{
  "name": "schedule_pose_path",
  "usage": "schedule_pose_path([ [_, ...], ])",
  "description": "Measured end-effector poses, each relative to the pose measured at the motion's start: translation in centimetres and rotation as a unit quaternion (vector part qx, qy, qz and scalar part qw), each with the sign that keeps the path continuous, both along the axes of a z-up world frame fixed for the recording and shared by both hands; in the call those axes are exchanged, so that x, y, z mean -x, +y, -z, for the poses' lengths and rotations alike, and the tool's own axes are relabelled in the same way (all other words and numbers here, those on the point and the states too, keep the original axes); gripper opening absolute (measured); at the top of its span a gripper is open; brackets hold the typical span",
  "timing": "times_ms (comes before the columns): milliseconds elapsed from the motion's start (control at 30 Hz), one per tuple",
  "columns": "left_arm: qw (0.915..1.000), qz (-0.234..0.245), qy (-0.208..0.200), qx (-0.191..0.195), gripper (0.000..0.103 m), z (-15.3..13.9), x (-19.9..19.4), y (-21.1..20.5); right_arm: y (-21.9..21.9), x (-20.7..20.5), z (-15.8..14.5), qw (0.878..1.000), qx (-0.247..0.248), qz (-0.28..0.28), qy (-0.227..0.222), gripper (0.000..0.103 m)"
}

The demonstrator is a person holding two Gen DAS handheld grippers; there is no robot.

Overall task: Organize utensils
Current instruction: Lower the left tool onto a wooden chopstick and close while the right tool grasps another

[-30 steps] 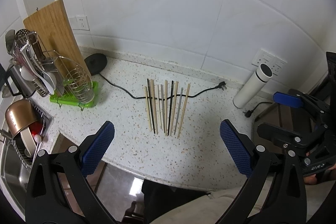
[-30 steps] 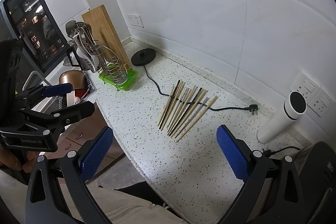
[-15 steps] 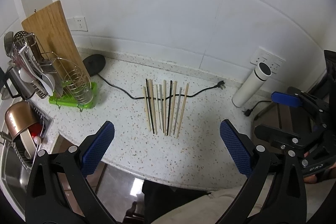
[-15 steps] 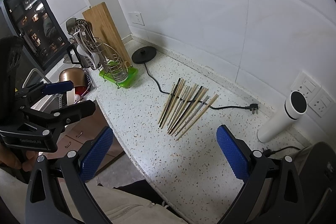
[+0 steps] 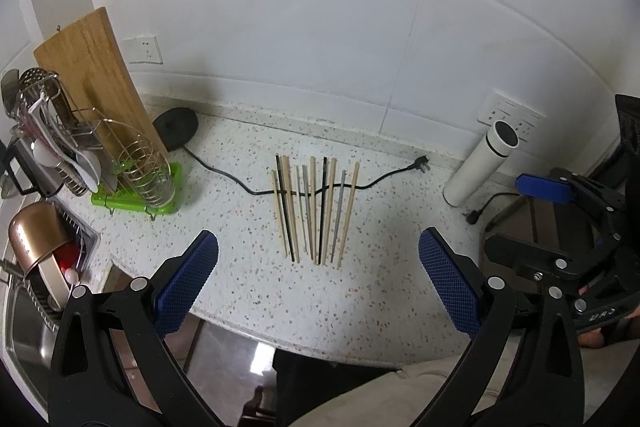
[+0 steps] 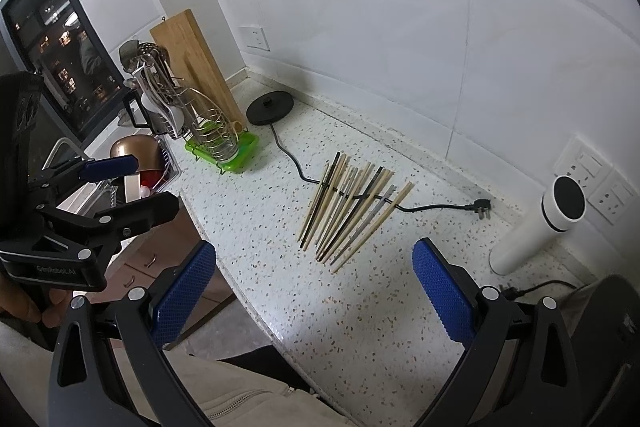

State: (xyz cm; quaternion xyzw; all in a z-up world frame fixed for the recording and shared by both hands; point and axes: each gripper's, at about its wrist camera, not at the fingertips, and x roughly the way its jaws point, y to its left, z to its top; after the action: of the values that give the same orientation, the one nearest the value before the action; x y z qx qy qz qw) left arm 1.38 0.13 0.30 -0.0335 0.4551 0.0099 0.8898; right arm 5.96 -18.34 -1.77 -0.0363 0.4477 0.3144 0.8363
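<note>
Several chopsticks [image 5: 314,209] [image 6: 350,213], wooden, black and grey, lie side by side on the speckled countertop [image 5: 240,267] across a black power cord. A wire utensil holder [image 5: 146,173] [image 6: 214,137] on a green tray stands at the left. My left gripper [image 5: 318,281] hovers open in front of the counter edge, nothing between its blue pads. My right gripper [image 6: 314,289] is also open and empty, short of the chopsticks. Each gripper shows at the side of the other's view.
A white cylindrical flask [image 5: 478,167] [image 6: 536,231] stands at the right by wall sockets. A bamboo cutting board [image 5: 96,79] leans on the wall behind a rack of utensils. A black kettle base [image 5: 176,125] trails the cord. A sink with a copper pot [image 5: 36,239] lies left.
Both views have shifted slightly: the chopsticks sit a little higher and farther in the frames, as the grippers drew back and tilted a bit. Both stay open.
</note>
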Motion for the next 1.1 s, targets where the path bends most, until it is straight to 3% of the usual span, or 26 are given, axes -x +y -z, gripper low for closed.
schedule_pose_path([
  [300,0.9993,0.008,0.033,0.017,0.09,2.2,-4.2,2.9,1.1,-3.4,1.8,0.999,-0.007,0.034,0.04,0.096],
  [567,0.9945,0.016,0.084,0.06,0.086,7.1,-10.6,8.1,2.6,-9.0,6.3,0.989,0.0,0.103,0.11,0.088],
  [700,0.9911,0.03,0.108,0.072,0.081,10.3,-14.0,9.9,3.5,-12.4,9.2,0.979,0.01,0.143,0.142,0.071],
  [1100,0.9718,0.029,0.21,0.104,0.058,21.8,-24.5,14.7,5.2,-22.0,18.2,0.949,0.02,0.223,0.223,0.043],
])
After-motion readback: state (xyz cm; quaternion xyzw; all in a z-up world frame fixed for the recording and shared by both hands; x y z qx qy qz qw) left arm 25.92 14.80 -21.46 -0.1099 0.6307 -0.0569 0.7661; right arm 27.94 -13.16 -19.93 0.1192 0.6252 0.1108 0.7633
